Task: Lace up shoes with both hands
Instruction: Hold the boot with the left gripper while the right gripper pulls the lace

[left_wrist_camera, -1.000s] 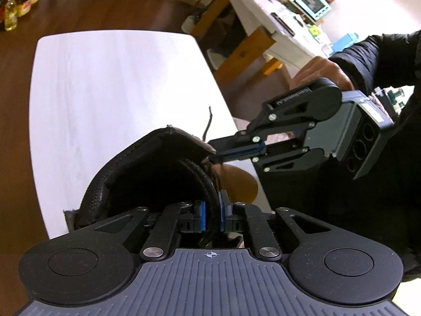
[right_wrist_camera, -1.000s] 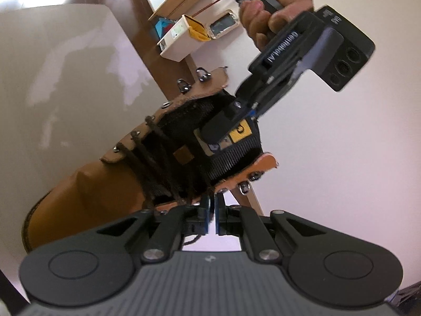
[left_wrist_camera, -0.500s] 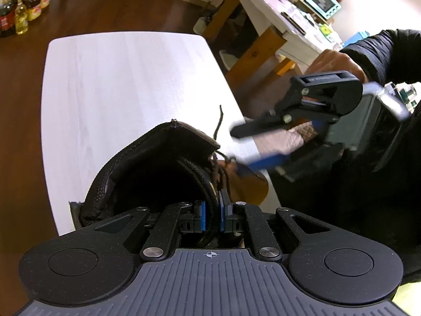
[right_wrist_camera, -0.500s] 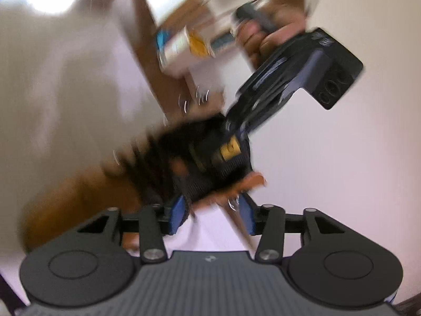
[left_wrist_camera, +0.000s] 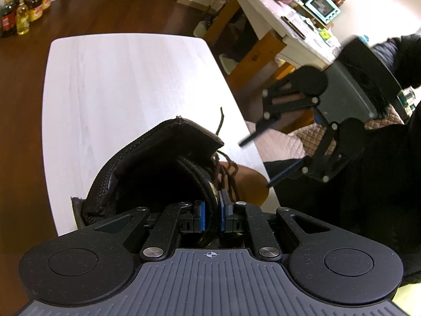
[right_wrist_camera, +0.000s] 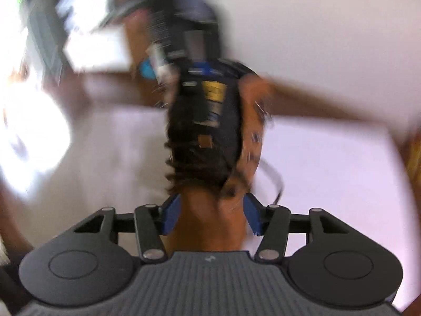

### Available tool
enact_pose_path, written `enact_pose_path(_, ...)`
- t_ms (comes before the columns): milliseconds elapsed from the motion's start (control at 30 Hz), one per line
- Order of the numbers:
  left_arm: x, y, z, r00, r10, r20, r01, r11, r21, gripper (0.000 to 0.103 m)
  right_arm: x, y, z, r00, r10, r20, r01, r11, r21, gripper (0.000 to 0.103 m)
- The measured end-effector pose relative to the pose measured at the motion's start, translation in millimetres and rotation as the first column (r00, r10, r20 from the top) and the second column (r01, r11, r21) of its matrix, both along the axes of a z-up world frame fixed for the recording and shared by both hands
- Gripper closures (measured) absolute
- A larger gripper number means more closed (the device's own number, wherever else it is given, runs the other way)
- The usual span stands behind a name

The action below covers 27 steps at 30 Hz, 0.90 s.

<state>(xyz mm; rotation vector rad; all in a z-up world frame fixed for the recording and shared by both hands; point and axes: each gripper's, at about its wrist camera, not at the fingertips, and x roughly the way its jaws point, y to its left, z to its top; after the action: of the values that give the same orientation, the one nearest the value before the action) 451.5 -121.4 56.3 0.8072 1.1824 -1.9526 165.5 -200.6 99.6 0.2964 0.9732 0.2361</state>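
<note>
My boot (left_wrist_camera: 163, 168) stands near the counter's (left_wrist_camera: 126, 84) right-hand edge in the left wrist view, collar toward me and tan toe (left_wrist_camera: 252, 184) at that edge. The left tool (left_wrist_camera: 212, 214) has not budged: its blue pads are nearly together, pinched on the boot's padded tongue (left_wrist_camera: 202, 184) just as they were a second ago, and that keeps the boot steady.

The change is all on the right. A second ago the right tool (left_wrist_camera: 259, 162) was shut tight at the upper eyelets on what looked like the lace. It has since let go, swung out past the counter's edge and come round to the toe end. In the left view it now hangs in the air beside the toe, fingers apart and nothing between them. In its own view, badly blurred by the swing, the pads (right_wrist_camera: 171, 217) sit either side of the tan toe (right_wrist_camera: 208, 221) without pressing on it. The jaws are closing again from their widest.

The lace end (left_wrist_camera: 220, 121) sticks up free behind the tongue, and a loose loop (right_wrist_camera: 276, 181) trails off the boot's eyelet side. So I judge the lace is released, not pulled through; the lower rows (right_wrist_camera: 197, 163) look threaded, the top hooks not. Next I'd need to regrasp a free end.
</note>
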Motion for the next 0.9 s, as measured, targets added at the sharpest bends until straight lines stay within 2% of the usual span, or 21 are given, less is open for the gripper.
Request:
enact_pose_path(33,0,0,0,1.0,0.001,-0.001,-0.001,1.0,-0.001,0.092,-1,-6,-8,0.998,-0.063,-0.03,0.066,0.992,0.112,0.061)
enact_pose_path(67,0,0,-1,1.0,0.002,-0.001,-0.002,1.0,-0.002,0.092,-4,-15,-21,0.983,-0.159,-0.093,0.178,0.946,0.272,0.064)
enact_pose_path(100,-1,-1,-1,1.0,0.002,-0.002,-0.002,1.0,-0.002,0.092,-5,-20,-32,0.963,-0.224,-0.149,0.265,0.884,0.384,0.067)
enact_pose_path(133,-1,-1,-2,1.0,0.001,-0.003,-0.001,1.0,-0.003,0.091,-7,-21,-40,0.946,-0.267,-0.183,0.322,0.833,0.449,0.069)
enact_pose_path(167,-1,-1,-2,1.0,0.0,-0.005,0.0,1.0,-0.004,0.091,-10,-23,-51,0.917,-0.326,-0.231,0.399,0.752,0.525,0.069)
enact_pose_path(267,-1,-1,-2,1.0,-0.007,-0.004,0.007,1.0,-0.006,0.091,-16,-27,-63,0.865,-0.413,-0.286,0.499,0.635,0.59,0.069)
enact_pose_path(367,2,-1,-1,1.0,-0.014,-0.007,0.014,1.0,-0.007,0.091,-16,-30,-71,0.84,-0.44,-0.319,0.537,0.581,0.612,0.069)
enact_pose_path(433,2,-2,-1,1.0,-0.02,-0.009,0.02,1.0,-0.008,0.091,-11,-28,-80,0.836,-0.441,-0.326,0.542,0.57,0.618,0.07)
enact_pose_path(567,4,-3,-2,1.0,-0.027,-0.013,0.026,1.0,-0.01,0.091,-8,-28,-86,0.831,-0.444,-0.335,0.549,0.561,0.619,0.099)
enact_pose_path(633,4,-3,-2,0.999,-0.029,-0.016,0.028,1.0,-0.012,0.091,-12,-34,-83,0.825,-0.454,-0.337,0.558,0.556,0.616,0.1)
enact_pose_path(700,4,-3,-3,0.999,-0.029,-0.017,0.029,1.0,-0.012,0.091,-18,-35,-82,0.812,-0.472,-0.343,0.571,0.522,0.634,0.1)
enact_pose_path(800,0,-7,-2,0.999,-0.035,-0.017,0.035,0.999,-0.01,0.091,-28,-37,-81,0.787,-0.506,-0.353,0.586,0.434,0.684,0.1)
enact_pose_path(900,0,-11,-3,0.999,-0.043,-0.014,0.043,0.999,-0.002,0.09,-30,-39,-78,0.766,-0.55,-0.333,0.58,0.369,0.726,0.1)
